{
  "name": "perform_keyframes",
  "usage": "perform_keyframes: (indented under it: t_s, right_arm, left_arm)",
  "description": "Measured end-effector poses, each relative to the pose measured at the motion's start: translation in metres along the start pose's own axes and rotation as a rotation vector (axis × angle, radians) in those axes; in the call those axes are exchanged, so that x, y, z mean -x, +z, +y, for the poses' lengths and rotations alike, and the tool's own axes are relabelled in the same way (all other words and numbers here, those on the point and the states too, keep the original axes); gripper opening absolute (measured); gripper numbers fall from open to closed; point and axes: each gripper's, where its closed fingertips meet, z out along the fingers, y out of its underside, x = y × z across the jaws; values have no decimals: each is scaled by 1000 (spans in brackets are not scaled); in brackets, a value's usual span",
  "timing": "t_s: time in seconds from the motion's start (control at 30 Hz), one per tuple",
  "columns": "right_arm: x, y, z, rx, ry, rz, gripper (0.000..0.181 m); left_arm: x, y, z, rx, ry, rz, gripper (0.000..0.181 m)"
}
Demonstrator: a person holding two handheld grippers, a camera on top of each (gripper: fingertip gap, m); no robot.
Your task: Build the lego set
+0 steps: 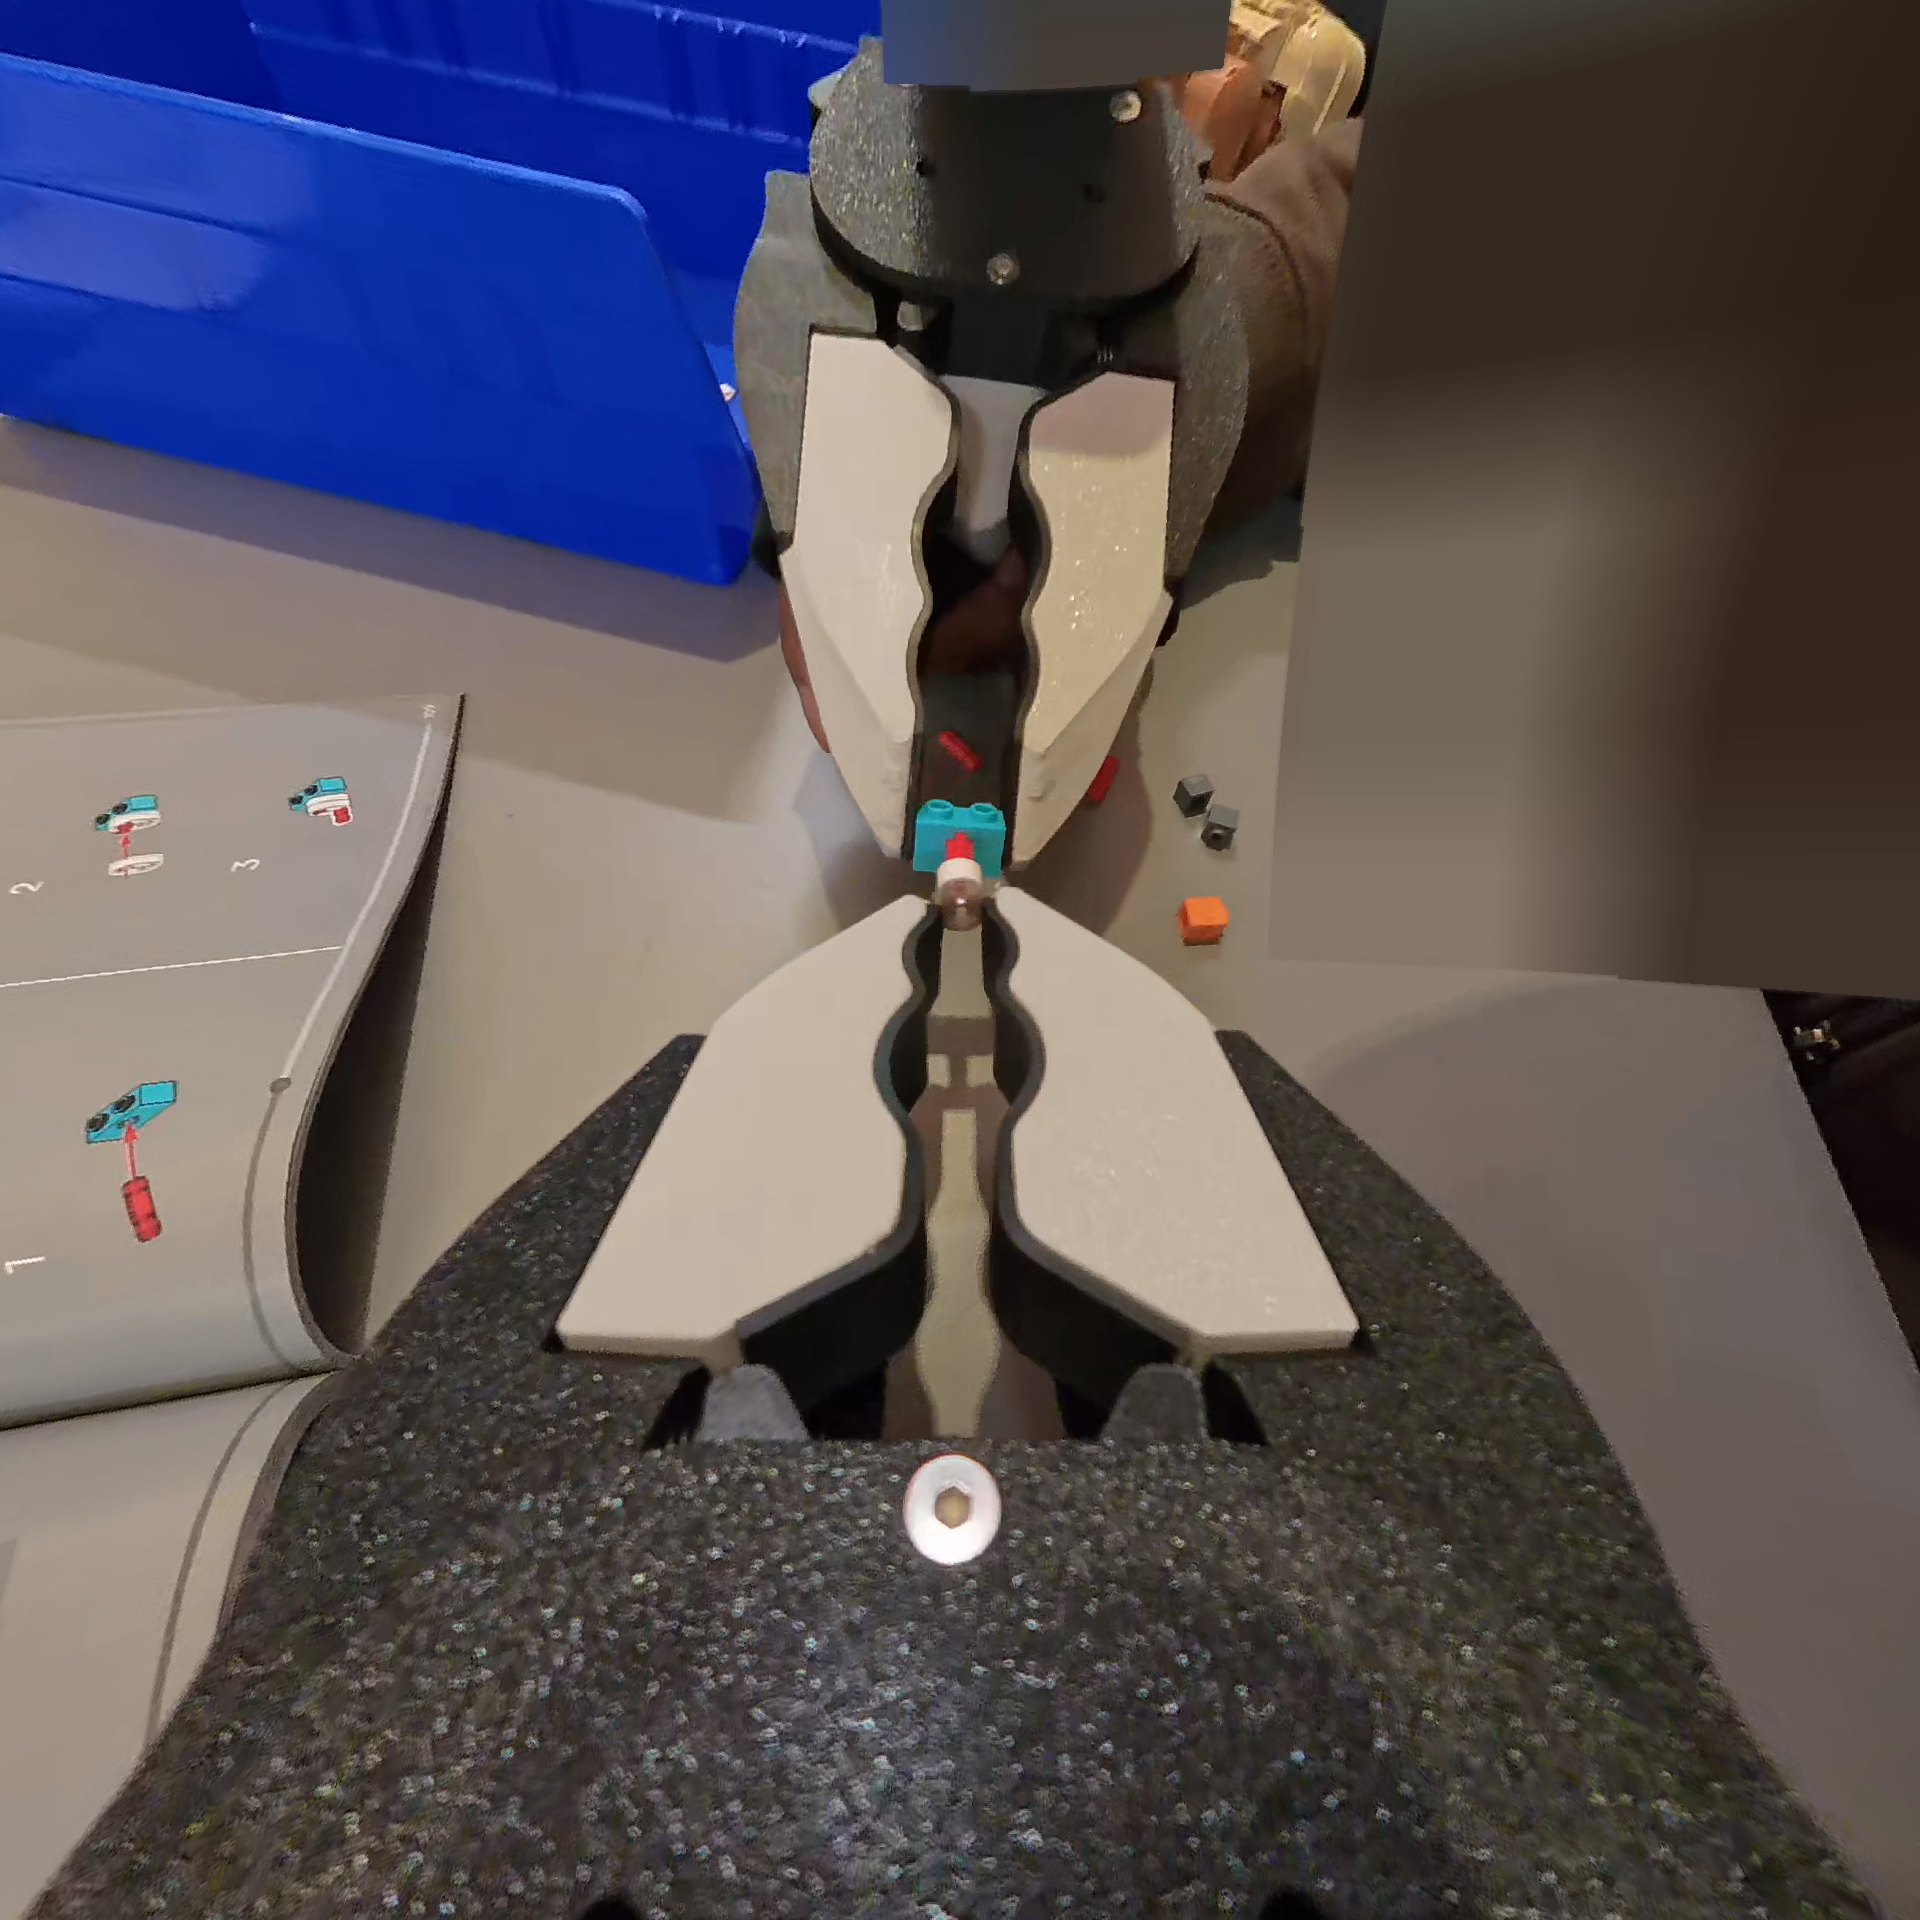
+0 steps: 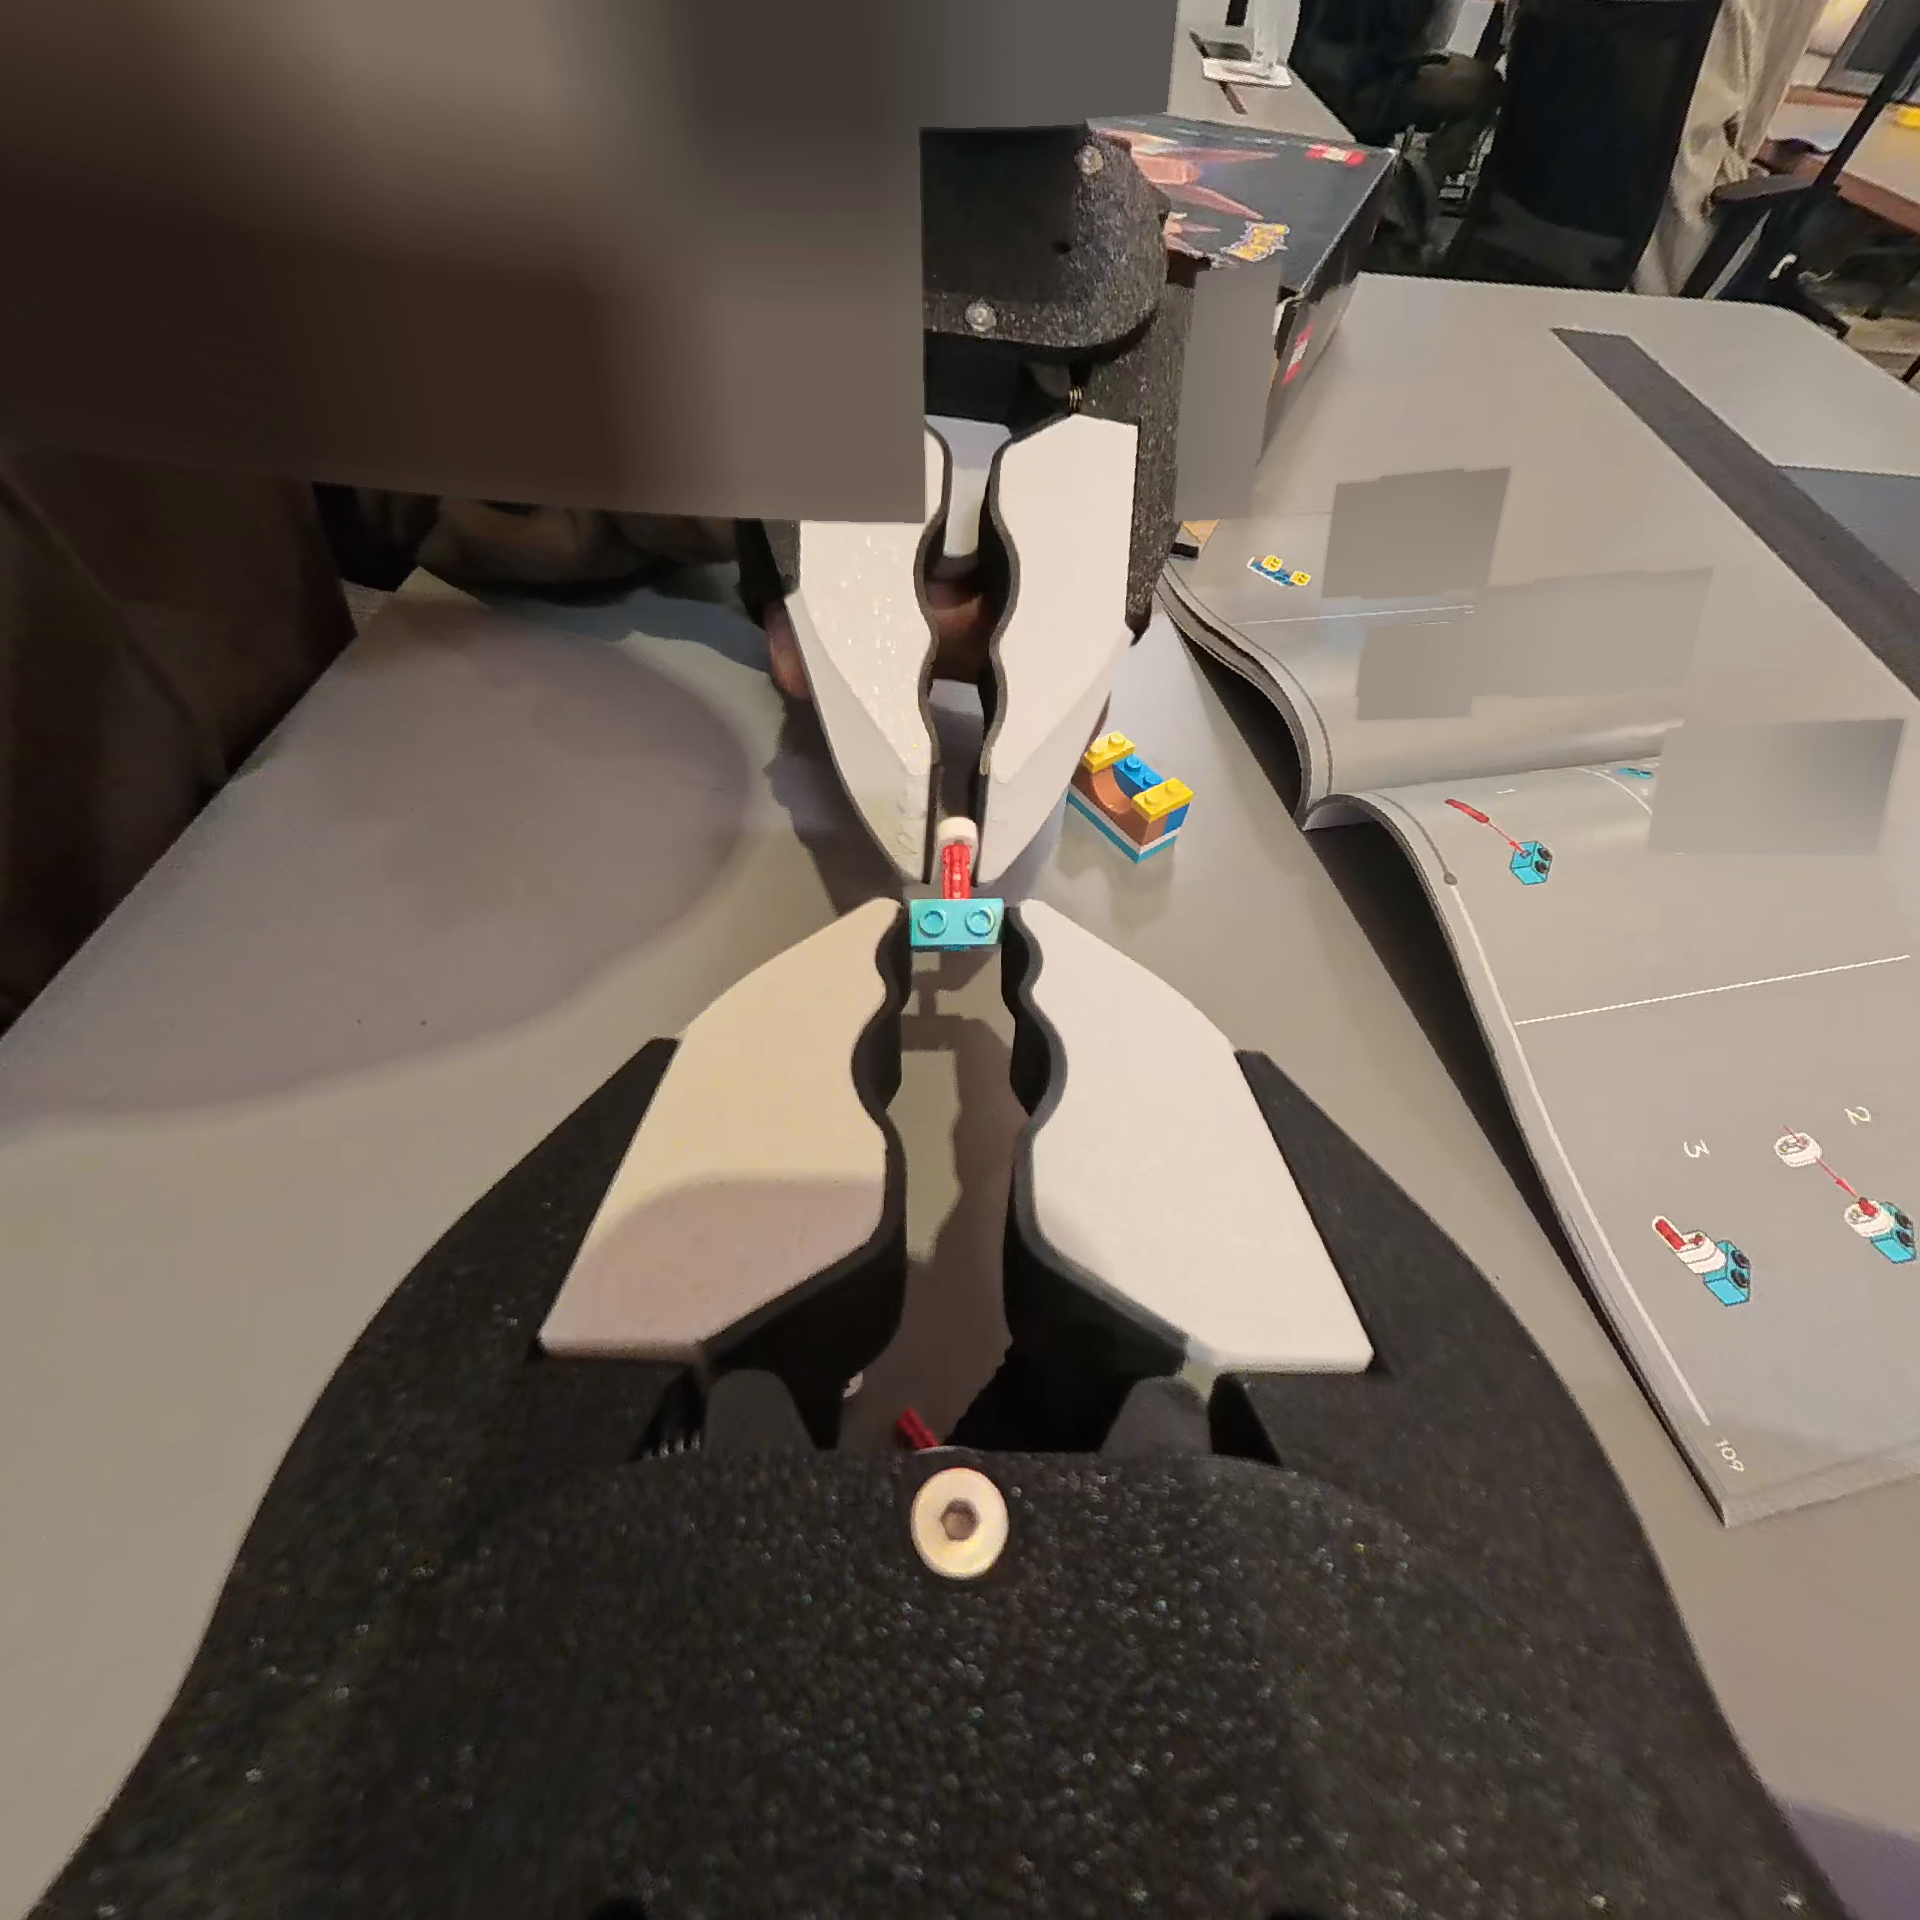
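Note:
My right gripper (image 2: 956, 920) is shut on a teal two-stud brick (image 2: 956, 925). A red axle (image 2: 954, 868) sticks out of the brick's far side, with a small white round piece (image 2: 958, 831) on it. My left gripper (image 1: 958, 904) faces the right gripper tip to tip and is shut on the white round piece (image 1: 956, 871). In the left wrist view the teal brick (image 1: 958, 826) sits between the right gripper's (image 1: 961, 852) tips. In the right wrist view the left gripper (image 2: 954, 871) closes around the axle's end. Both are held above the grey table.
An open instruction booklet (image 1: 208, 1039) lies left of me, and also shows in the right wrist view (image 2: 1662, 1039). Blue bins (image 1: 364, 312) stand behind it. Two dark grey pieces (image 1: 1205, 810), an orange piece (image 1: 1202, 920), a small built assembly (image 2: 1132, 800) and the set's box (image 2: 1268, 208) are on the table. Only a small space, under 4 cm, lies between the two pairs of fingers.

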Motion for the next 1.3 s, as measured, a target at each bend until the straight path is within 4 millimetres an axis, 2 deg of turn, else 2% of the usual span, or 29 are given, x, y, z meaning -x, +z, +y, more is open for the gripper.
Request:
perform_keyframes:
  t_s: [0.53,1.3]
  right_arm:
    - [0,3,5,43,-18,29,16]
    - [2,16,28,247,-93,57,16]
  left_arm:
    - [2,3,6,65,87,-72,7]
    - [5,10,37,349,168,-152,7]
